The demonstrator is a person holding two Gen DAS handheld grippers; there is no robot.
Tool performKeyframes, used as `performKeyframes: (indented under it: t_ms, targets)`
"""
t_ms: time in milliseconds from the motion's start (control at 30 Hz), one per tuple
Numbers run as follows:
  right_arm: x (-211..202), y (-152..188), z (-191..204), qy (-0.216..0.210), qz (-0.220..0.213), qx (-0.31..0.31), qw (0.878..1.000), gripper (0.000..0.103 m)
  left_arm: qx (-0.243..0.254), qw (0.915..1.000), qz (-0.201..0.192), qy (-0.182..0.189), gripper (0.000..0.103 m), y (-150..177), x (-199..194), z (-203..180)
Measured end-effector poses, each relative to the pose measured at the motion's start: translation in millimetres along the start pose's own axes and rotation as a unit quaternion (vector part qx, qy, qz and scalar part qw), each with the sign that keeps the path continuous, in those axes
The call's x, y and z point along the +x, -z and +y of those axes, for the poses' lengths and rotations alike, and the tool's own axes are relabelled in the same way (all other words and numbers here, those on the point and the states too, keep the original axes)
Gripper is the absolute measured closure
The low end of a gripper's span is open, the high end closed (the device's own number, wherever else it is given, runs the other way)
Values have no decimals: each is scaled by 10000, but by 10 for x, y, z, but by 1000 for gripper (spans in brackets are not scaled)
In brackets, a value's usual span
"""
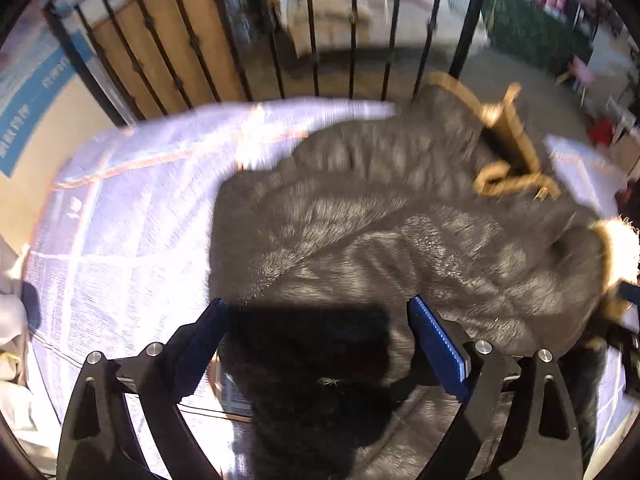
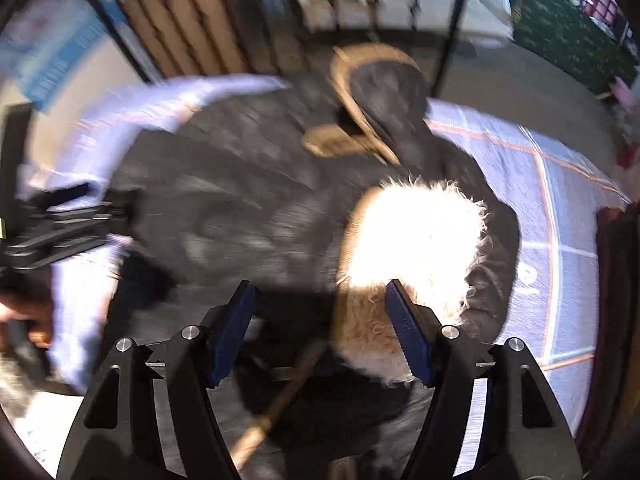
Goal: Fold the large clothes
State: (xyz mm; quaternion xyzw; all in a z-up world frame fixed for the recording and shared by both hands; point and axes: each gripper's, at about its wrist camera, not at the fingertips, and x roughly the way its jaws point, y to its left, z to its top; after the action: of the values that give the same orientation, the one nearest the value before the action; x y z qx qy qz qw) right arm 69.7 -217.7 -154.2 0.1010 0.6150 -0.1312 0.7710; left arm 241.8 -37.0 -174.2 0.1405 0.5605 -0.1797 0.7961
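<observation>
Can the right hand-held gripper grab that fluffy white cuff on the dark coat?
Probably yes. The right hand-held gripper is open, and the fluffy cuff lies on top of the dark coat just ahead of its right finger, with nothing covering it. A small shift to the right should bring it between the fingers.

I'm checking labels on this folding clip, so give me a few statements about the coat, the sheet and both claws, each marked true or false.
1. The dark coat lies on a pale checked sheet. True.
2. The left claw is clamped shut on a sleeve. False: its jaws stand apart over the coat, gripping nothing.
3. A pale furry cuff lies just ahead of the right claw. True.
4. The coat's hood trim is bright red. False: it is tan.
5. Black metal bars stand beyond the sheet. True.
</observation>
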Motion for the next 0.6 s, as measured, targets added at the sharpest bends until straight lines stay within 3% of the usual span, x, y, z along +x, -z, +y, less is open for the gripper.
performKeyframes:
  t_ms: [133,600]
  targets:
    - [382,-5,-347,-248,489,584,9968,37,119,9998,128,59,8,14,218,-62]
    - [809,-105,-136,273,788,135,9964,29,330,9989,125,-308,5,-18,434,-201]
